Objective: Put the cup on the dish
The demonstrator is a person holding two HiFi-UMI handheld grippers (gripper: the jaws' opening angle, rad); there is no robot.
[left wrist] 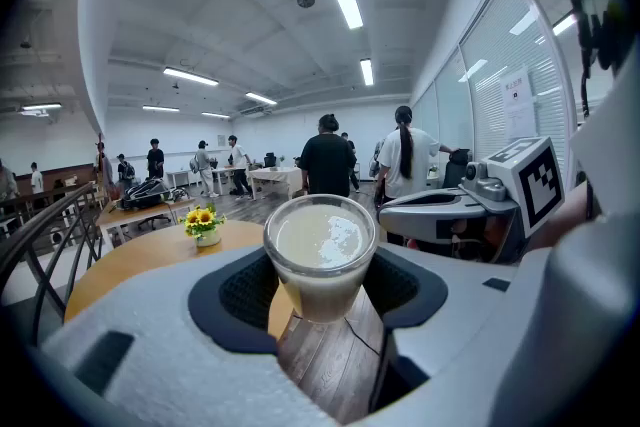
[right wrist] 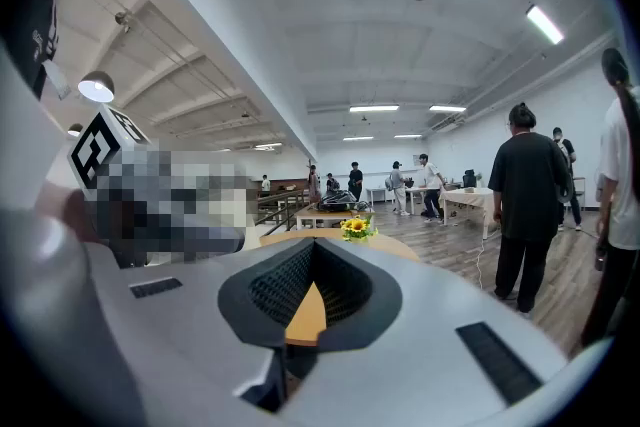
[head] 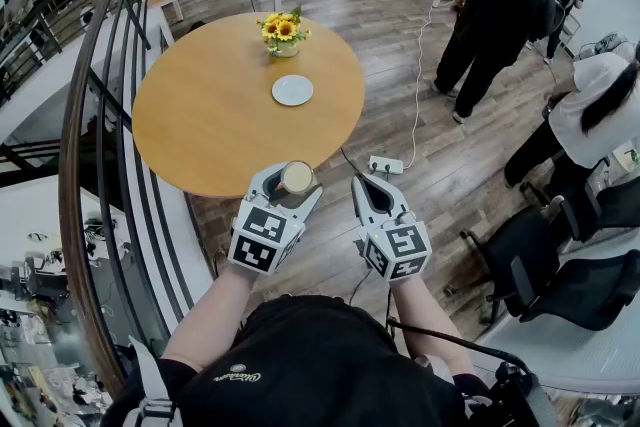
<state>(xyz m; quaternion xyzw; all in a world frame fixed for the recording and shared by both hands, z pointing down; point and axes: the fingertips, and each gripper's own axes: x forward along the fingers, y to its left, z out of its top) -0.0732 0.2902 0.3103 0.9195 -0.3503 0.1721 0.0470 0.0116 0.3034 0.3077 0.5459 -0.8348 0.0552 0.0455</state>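
Observation:
A clear cup [head: 297,177] of milky drink stands upright between the jaws of my left gripper [head: 292,185], which is shut on it; in the left gripper view the cup [left wrist: 320,253] fills the middle and the black pads press on both its sides. The gripper and cup hang over the floor just off the near edge of the round wooden table [head: 200,130]. A small white dish [head: 292,90] lies on the table beyond the cup, bare. My right gripper [head: 373,185] is beside the left one, shut and holding nothing, its tips meeting [right wrist: 315,241].
A pot of sunflowers [head: 284,33] stands on the table behind the dish. A curved metal railing [head: 105,125] runs along the left. A power strip [head: 386,165] with a cable lies on the floor. People [head: 495,10] and black chairs [head: 560,265] are at the right.

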